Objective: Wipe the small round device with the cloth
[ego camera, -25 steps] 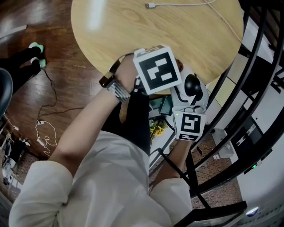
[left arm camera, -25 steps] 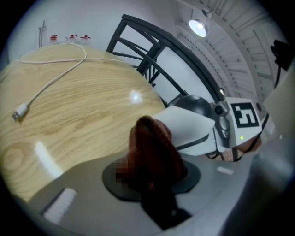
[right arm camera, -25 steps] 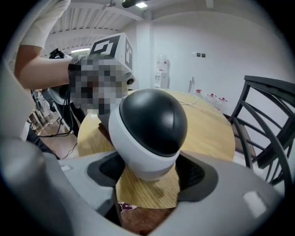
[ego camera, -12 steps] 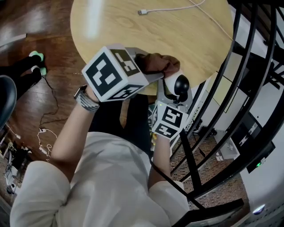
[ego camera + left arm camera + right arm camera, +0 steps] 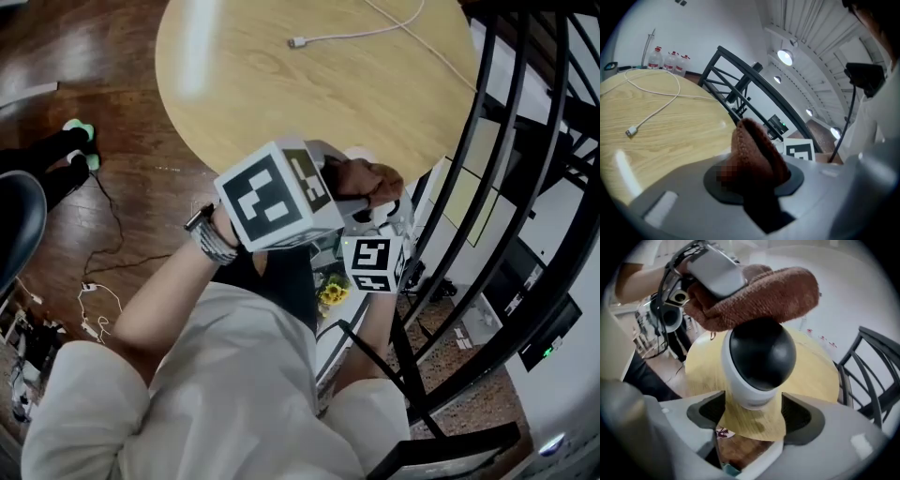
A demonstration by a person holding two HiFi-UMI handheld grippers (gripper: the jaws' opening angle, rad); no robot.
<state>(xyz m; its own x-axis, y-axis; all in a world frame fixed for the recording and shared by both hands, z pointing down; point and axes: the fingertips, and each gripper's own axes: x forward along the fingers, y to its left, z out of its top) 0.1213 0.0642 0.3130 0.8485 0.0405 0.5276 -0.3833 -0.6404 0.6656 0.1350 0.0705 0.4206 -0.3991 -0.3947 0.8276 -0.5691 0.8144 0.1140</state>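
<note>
Okay, left gripper [image 5: 757,180] is clamped on a bunched brown cloth [image 5: 752,150]. Cloth lies on top of the device [image 5: 761,357], a white ball with a black dome, held in the air past the round table [image 5: 309,103] edge. Right gripper [image 5: 752,416] jaws stand wide, gripping its white base, and have just been opening slightly. White cable [image 5: 356,36] on the table, well apart.
</note>
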